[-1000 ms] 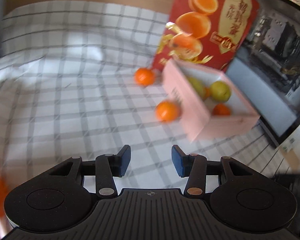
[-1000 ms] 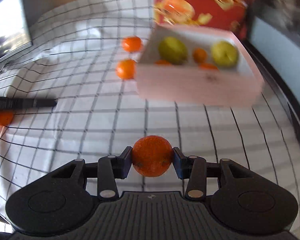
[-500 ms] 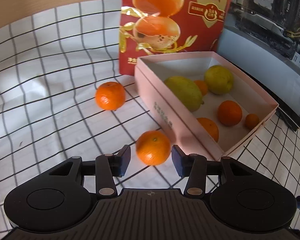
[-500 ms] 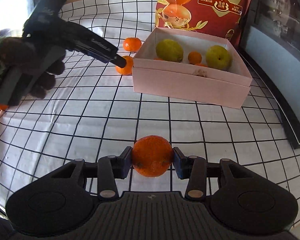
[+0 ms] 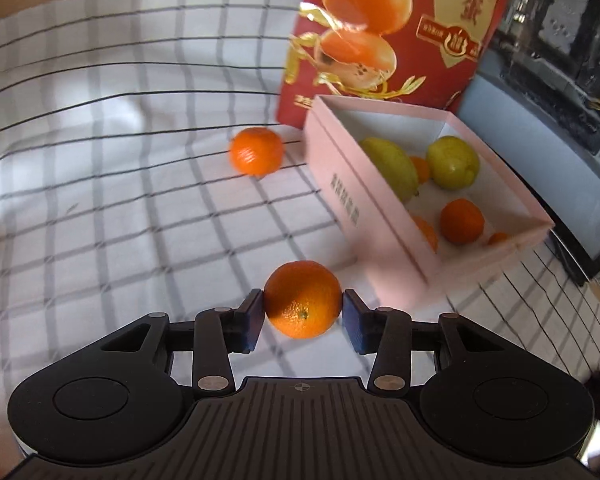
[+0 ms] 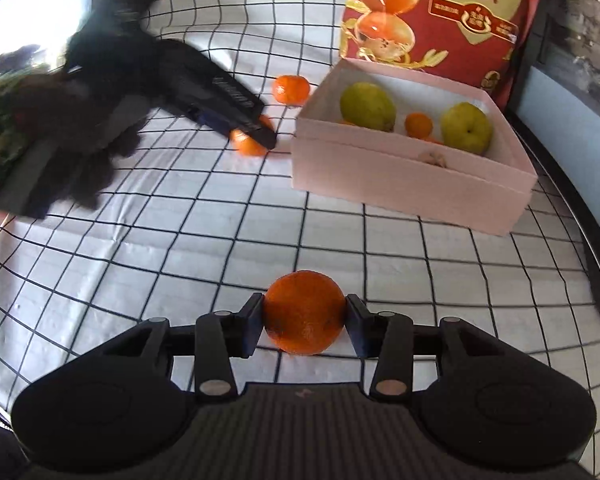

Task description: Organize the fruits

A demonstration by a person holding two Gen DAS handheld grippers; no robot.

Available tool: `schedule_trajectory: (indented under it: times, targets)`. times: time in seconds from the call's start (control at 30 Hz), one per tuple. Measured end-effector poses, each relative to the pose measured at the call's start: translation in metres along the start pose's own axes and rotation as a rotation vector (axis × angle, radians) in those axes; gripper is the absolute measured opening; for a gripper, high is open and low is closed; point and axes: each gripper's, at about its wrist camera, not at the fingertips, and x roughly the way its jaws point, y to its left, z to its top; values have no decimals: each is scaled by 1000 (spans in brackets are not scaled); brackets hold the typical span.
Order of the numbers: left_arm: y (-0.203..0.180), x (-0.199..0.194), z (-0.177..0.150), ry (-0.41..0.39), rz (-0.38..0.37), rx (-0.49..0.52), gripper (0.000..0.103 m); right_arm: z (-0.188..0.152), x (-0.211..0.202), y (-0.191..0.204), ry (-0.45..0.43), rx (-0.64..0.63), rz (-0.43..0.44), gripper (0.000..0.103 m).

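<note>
Both hand-held grippers, left and right, each clenched on an orange at lower centre; pink box sits right of centre; best carry each over its rim before releasing.

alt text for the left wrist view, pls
The left gripper holds an orange between its jaws above a checked tablecloth. Beyond to the right, an open pink box contains oranges and two yellow-green fruits; another orange lies beside it.
</note>
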Motion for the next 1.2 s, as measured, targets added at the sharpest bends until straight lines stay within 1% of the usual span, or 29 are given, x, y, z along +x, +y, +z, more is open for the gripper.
schedule_trajectory:
  times: [0.1, 0.17, 0.27, 0.33, 0.43, 0.5, 0.6, 0.67, 0.8, 0.9, 1.03, 1.1, 1.13, 1.2]
  targets:
    - [-2, -29, -32, 8, 23, -31, 47, 6, 5, 4, -6, -10, 23, 43]
    - [-3, -41, -52, 24, 42, -60, 47, 8, 9, 7, -3, -22, 35, 43]
    - [-4, -53, -75, 33, 71, -98, 48, 10, 14, 13, -3, -44, 41, 43]
    - [-5, -60, -84, 22, 80, -108, 47, 12, 15, 15, -7, -62, 42, 43]
    - [-5, -63, -87, 18, 85, -121, 47, 12, 15, 14, -10, -58, 46, 44]
    - [-5, -63, -88, 15, 86, -135, 48, 11, 14, 11, -14, -50, 34, 52]
    - [-4, -60, -90, 33, 71, -170, 48, 5, 10, 5, -22, -33, 20, 60]
    - [-4, -58, -92, 45, 56, -187, 48, 0, 7, 1, -23, -18, 18, 61]
    - [-10, -57, -93, 42, 79, -183, 48, -9, 0, -5, -26, -17, -1, 63]
    - [-14, -56, -93, 48, 93, -150, 48, -16, -2, -10, -15, -15, -45, 63]
    - [-24, -55, -95, 52, 128, -89, 47, -24, -2, -21, -6, 54, -25, 65]
    - [-27, -54, -95, 54, 146, -79, 47, -24, -2, -20, -6, 48, -30, 66]
    - [-28, -53, -95, 55, 152, -81, 47, -24, -2, -19, -8, 51, -31, 68]
    - [-29, -52, -93, 61, 162, -86, 48, -27, 0, -17, -15, 42, -21, 76]
